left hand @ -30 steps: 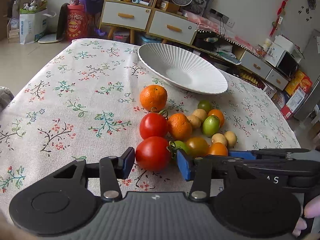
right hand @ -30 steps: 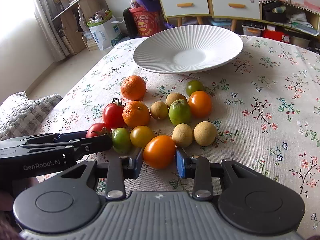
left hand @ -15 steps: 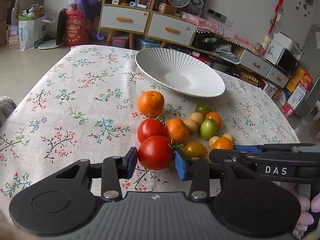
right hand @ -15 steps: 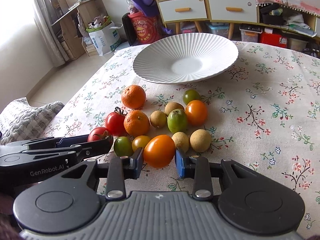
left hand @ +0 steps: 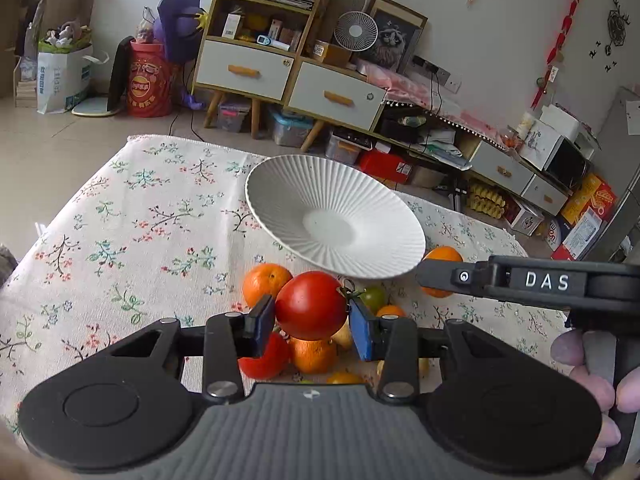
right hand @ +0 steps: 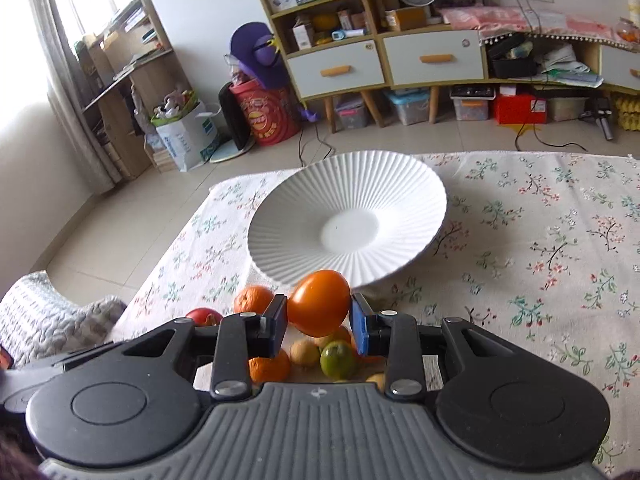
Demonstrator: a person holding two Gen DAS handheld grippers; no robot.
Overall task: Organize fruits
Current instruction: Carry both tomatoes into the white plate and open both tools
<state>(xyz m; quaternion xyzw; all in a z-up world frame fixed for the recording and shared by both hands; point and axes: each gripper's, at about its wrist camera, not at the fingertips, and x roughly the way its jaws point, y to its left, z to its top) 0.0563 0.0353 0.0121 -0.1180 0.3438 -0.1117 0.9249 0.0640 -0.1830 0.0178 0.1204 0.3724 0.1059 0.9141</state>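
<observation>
So far the white ribbed plate (left hand: 335, 216) is sitting bare in the middle of both views, with nothing placed in it yet, so the sorting is only just getting under way. Two pieces are being carried at this moment. At the lower centre of the left wrist view, the left gripper (left hand: 311, 322) is pinching a red tomato (left hand: 311, 305) between its blue pads, jaws drawn in against the tomato's sides, and the tomato is hanging clear of the pile beneath it. At the lower centre of the right wrist view, the right gripper (right hand: 319, 318) is likewise pinching an orange tomato (right hand: 319, 302), its jaws closed on the fruit's flanks, with the fruit overlapping the plate's near rim in the frame.

Below and behind the jaws, most of the fruit is still lying on the floral-clothed surface (left hand: 132, 216): a mandarin (left hand: 266, 284) left of the red tomato, a second red tomato (left hand: 267, 357) and another mandarin (left hand: 313, 354) under it, plus a green tomato (right hand: 338, 358) and small brown fruits low in the right view. By my reckoning, both held pieces are still needing to be set down in the plate, and the whole remaining cluster is waiting to be moved afterwards.
</observation>
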